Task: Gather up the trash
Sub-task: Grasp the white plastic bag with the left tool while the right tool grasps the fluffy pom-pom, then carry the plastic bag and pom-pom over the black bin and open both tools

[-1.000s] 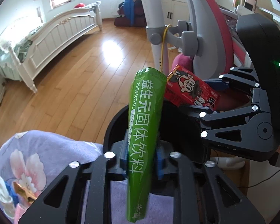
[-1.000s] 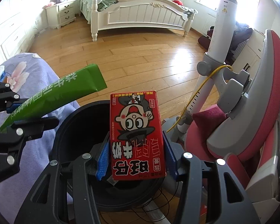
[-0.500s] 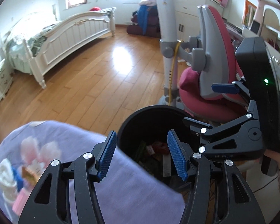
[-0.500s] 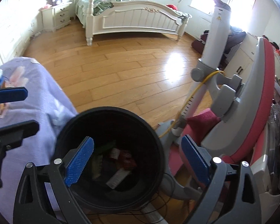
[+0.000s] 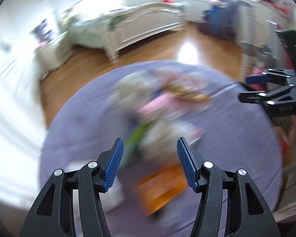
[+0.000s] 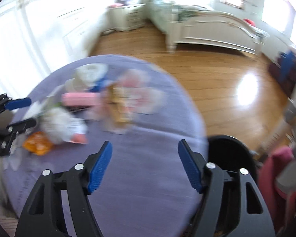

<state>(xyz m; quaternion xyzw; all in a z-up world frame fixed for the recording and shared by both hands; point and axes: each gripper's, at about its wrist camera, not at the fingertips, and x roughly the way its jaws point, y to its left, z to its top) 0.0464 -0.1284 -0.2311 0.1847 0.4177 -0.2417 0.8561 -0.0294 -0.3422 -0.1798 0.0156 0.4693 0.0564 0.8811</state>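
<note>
Both views are smeared with motion blur, so small details of the trash cannot be told.

Far left in the right wrist view, the left gripper pokes in over the left edge of the purple table; in its own view the left gripper stands moderately wide with nothing between its blue pads. Under and just beyond those pads lies the trash: an orange packet nearest, a green wrapper to its left and farther off, a white crumpled wrapper beside that, then a pink box and a yellowish packet farther away.

In the right wrist view the same heap sits on the left half of the table, with the orange packet nearest the left gripper, the white wrapper next to it, the pink box beyond.

The right gripper hangs over bare purple cloth nearer than the heap; its jaws have just been narrowing yet are fairly wide, and nothing is between them. To its right, just beside the table edge, stands the black bin on the wooden floor. A white bed stands far off.
</note>
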